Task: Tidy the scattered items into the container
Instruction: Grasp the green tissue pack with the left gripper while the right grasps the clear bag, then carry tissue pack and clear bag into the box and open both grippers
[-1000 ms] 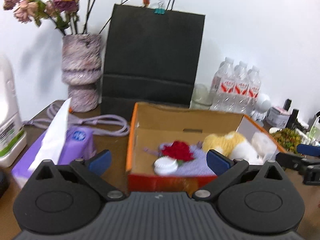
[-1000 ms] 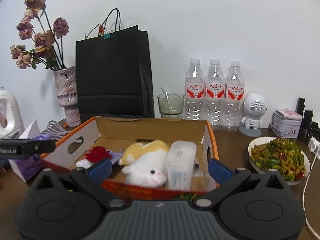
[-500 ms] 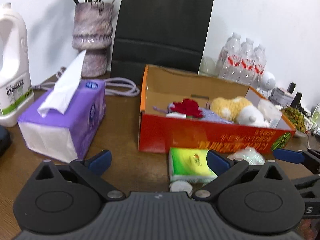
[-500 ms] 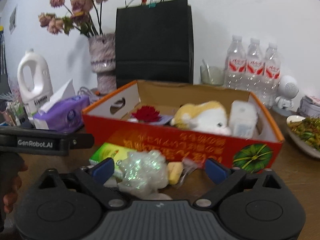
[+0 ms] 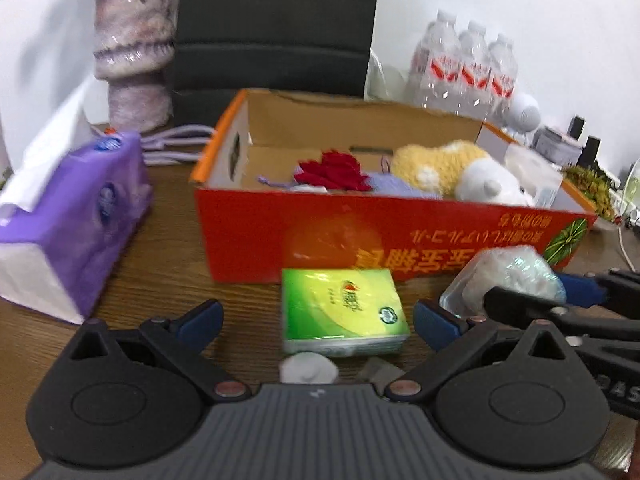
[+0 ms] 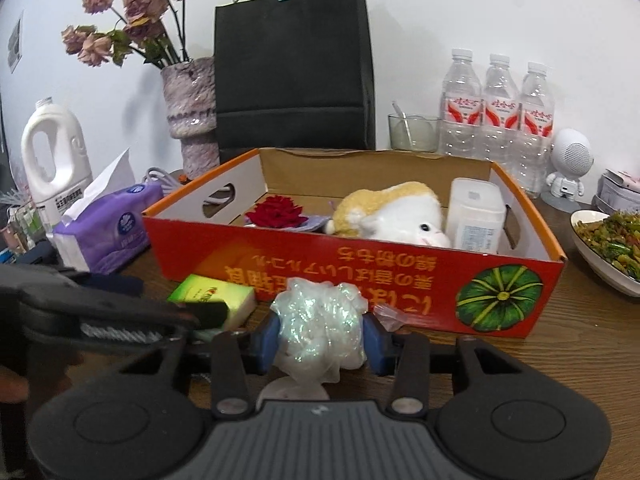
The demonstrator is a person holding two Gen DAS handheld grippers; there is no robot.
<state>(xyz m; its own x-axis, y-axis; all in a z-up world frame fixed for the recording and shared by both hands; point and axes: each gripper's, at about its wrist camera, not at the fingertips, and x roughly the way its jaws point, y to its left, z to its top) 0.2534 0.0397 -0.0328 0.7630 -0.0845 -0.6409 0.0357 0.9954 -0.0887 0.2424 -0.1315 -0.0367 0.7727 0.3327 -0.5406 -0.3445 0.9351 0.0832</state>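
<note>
An orange cardboard box (image 6: 400, 276) (image 5: 256, 236) stands on the wooden table and holds a red flower (image 6: 278, 211), a plush toy (image 6: 394, 214) and a white plastic container (image 6: 474, 216). My right gripper (image 6: 318, 338) is shut on a crumpled clear plastic bag (image 6: 318, 328) in front of the box; the bag also shows in the left wrist view (image 5: 508, 276). My left gripper (image 5: 316, 320) is open around a green tissue pack (image 5: 340, 308) (image 6: 214, 294) lying in front of the box. A small white lump (image 5: 308, 368) lies just before it.
A purple tissue box (image 5: 68, 220) (image 6: 108, 232) stands left of the box. Behind are a vase of dried flowers (image 6: 192, 112), a black paper bag (image 6: 294, 68), a glass (image 6: 414, 132), three water bottles (image 6: 498, 112) and a white jug (image 6: 54, 160). A plate of food (image 6: 608, 244) sits right.
Both grippers have dropped and come closer to the items in front of the box. My right gripper has shut on the plastic bag. My left gripper now brackets the green pack.
</note>
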